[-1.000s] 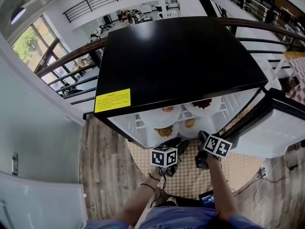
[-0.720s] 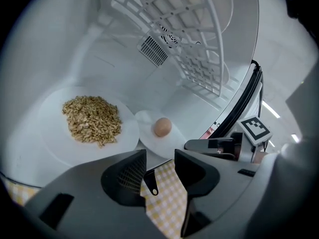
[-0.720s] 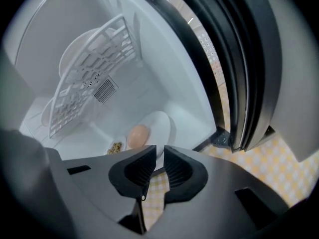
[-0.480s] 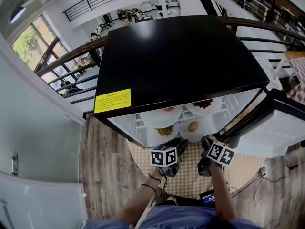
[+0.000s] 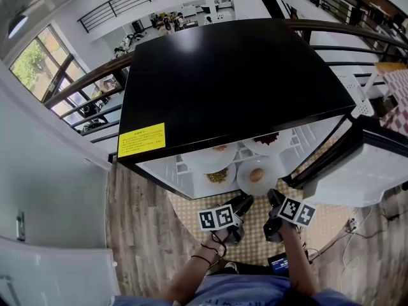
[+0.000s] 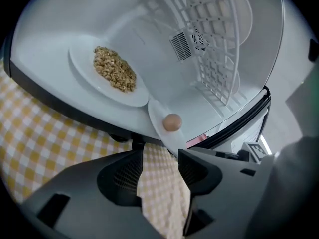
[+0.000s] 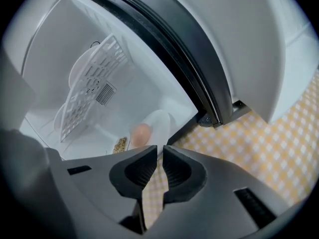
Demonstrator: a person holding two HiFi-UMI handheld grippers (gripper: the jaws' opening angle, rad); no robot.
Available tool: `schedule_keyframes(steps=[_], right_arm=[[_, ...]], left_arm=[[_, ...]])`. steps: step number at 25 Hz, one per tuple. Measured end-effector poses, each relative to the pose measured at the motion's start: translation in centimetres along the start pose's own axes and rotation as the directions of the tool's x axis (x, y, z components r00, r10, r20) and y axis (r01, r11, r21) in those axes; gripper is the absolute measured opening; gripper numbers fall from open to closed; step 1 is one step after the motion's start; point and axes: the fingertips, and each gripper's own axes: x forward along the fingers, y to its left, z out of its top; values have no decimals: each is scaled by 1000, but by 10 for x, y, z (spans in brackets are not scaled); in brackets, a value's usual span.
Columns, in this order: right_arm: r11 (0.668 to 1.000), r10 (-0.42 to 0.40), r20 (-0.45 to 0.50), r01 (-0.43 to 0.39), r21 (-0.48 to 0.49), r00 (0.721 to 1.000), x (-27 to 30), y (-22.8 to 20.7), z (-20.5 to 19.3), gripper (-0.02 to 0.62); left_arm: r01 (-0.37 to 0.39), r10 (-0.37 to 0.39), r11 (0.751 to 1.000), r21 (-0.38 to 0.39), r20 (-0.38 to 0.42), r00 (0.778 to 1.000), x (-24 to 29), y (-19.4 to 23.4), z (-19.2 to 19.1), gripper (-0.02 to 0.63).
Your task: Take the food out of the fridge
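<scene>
Head view: looks steeply down on a fridge point(image 5: 236, 75) with a glossy black top, a yellow label point(image 5: 141, 139) near that top's front left corner and the door point(image 5: 357, 177) swung open at the fridge's right. Shows four white plates inside the fridge. On the fridge's upper shelf: a reddish-food plate point(image 5: 201, 160) to the left and a dark-food plate point(image 5: 280, 146) to the right. On the fridge's floor: a crumb plate point(image 6: 82, 66) heaped with tan crumbs point(image 6: 115, 69) and, toward the fridge's door side, a front plate point(image 5: 244, 185) carrying one piece of round brown food point(image 5: 256, 174). Finds the front plate jutting out past the fridge's front edge, over the yellow checked mat point(image 5: 255, 231) before the fridge.

At the fridge's front edge, on the door side: right gripper point(image 5: 272, 195), jaws nearly together, having just been closing, tips pinched on the near rim of the front plate.

Just outside the fridge, on the side away from the door: left gripper point(image 5: 245, 200), jaws spread wide, having just been opening, nothing between them, only checked mat showing through the gap. Faces into the fridge toward the crumb plate, with the front plate's rim just beside one jaw tip, contact impossible to tell. Shows a white grid shelf point(image 6: 214, 44) deeper in the fridge.
</scene>
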Motion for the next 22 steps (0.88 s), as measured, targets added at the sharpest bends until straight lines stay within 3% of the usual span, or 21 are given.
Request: schedule_keyframes(steps=[6, 10, 13, 18, 20, 22], right_arm=[[1000, -2, -9, 2, 1, 1000, -3, -2, -5, 48], [1000, -4, -22, 4, -7, 1000, -5, -2, -11, 44], [1000, -10, -25, 10, -29, 1000, -8, -2, -16, 17], [997, 8, -30, -10, -80, 1000, -11, 7, -22, 15], [996, 6, -27, -9, -87, 1000, -14, 7, -24, 15], [995, -3, -19, 1, -98, 1000, -19, 4, -24, 15]], left_arm=[[8, -5, 998, -70, 48, 999, 13, 1, 21, 218], [5, 4, 992, -127, 74, 997, 12, 5, 22, 152], [34, -24, 992, -119, 87, 996, 14, -3, 23, 74], [78, -68, 988, -136, 75, 995, 15, -16, 17, 25], [84, -72, 981, -172, 73, 995, 15, -15, 10, 23], [107, -83, 958, -266, 99, 992, 15, -13, 5, 21]])
